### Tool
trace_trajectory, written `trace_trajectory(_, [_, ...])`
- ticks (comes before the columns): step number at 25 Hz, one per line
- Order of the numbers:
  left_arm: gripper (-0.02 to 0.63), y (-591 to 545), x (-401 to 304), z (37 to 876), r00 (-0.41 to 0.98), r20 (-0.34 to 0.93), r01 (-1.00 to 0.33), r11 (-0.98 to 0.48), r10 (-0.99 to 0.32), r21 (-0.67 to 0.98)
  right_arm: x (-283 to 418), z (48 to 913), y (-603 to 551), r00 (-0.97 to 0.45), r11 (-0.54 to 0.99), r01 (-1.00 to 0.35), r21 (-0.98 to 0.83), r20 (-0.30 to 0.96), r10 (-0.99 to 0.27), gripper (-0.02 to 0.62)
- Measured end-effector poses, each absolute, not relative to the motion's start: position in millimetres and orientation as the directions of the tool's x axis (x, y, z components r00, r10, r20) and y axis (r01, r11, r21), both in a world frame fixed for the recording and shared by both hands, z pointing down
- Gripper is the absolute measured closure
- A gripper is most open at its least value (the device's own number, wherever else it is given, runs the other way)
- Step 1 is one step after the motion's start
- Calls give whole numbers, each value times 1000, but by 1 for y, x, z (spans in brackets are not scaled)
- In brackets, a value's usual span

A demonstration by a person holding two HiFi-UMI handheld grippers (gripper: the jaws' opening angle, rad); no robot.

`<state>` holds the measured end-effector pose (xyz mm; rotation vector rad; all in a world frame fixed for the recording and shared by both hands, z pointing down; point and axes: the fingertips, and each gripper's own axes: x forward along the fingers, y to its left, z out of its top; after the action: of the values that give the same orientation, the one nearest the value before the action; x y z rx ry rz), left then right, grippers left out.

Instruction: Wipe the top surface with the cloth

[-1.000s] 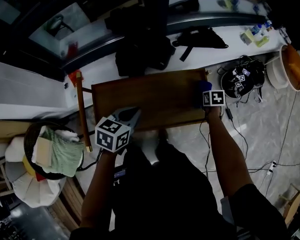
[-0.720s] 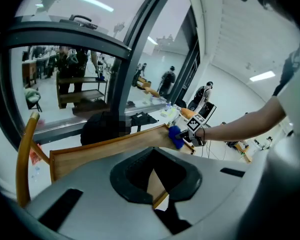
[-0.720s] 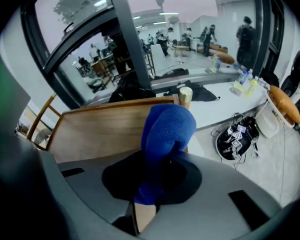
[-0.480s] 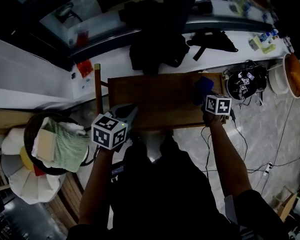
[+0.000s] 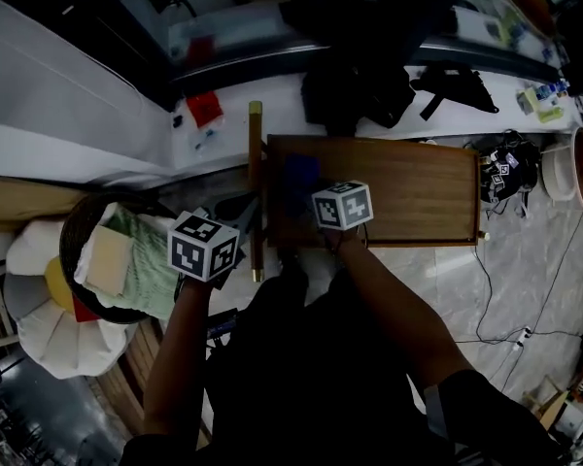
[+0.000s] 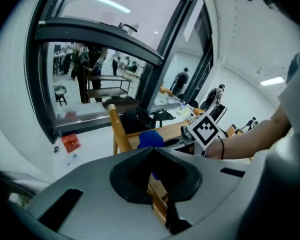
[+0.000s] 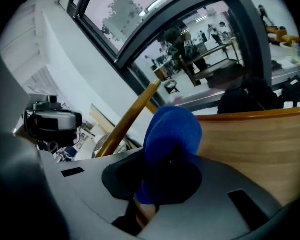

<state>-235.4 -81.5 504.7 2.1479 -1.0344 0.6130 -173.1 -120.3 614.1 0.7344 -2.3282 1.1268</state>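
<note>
A brown wooden table top (image 5: pixel 408 192) lies in the middle of the head view. My right gripper (image 5: pixel 307 188) is shut on a bunched blue cloth (image 5: pixel 297 173), which presses on the top near its left end. In the right gripper view the cloth (image 7: pixel 172 126) bulges out of the right gripper (image 7: pixel 165 156), with the wooden top (image 7: pixel 250 139) beyond it. My left gripper (image 5: pixel 235 212) hangs off the table's left front corner, shut and holding nothing. The left gripper view looks over the left gripper (image 6: pixel 151 153) at the cloth (image 6: pixel 150 138) and the right gripper's marker cube (image 6: pixel 206 129).
A wooden post (image 5: pixel 256 187) stands along the table's left edge. A round basket (image 5: pixel 73 231) of folded cloths sits at the left. Dark bags (image 5: pixel 355 90) lie on the white ledge behind the table. Cables and gear (image 5: pixel 505 173) and a white tub (image 5: pixel 564 168) are at the right.
My right gripper has swept the blue cloth across the wooden top from its right end to its left end. The left gripper has stayed by the left front corner.
</note>
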Motion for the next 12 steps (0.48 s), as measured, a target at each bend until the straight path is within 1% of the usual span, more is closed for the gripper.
trace_trajectory(4, [600,-73,-259,514,566,663,-817,-442,-490,371,-211,653,-105,-734,536,-632,-560,654,-184,532])
trace_trajectory(8, [600,-64,-260,524,576,670,-809,-444,-469,384,-218,683,-89,-679,578,-642,-504,723,-123,532])
trace_trajectory(12, [600,-62,-249,530,585,673,-802,-446,-453,397,-215,692,-91,-655,601,-643,-475,748,-109,532])
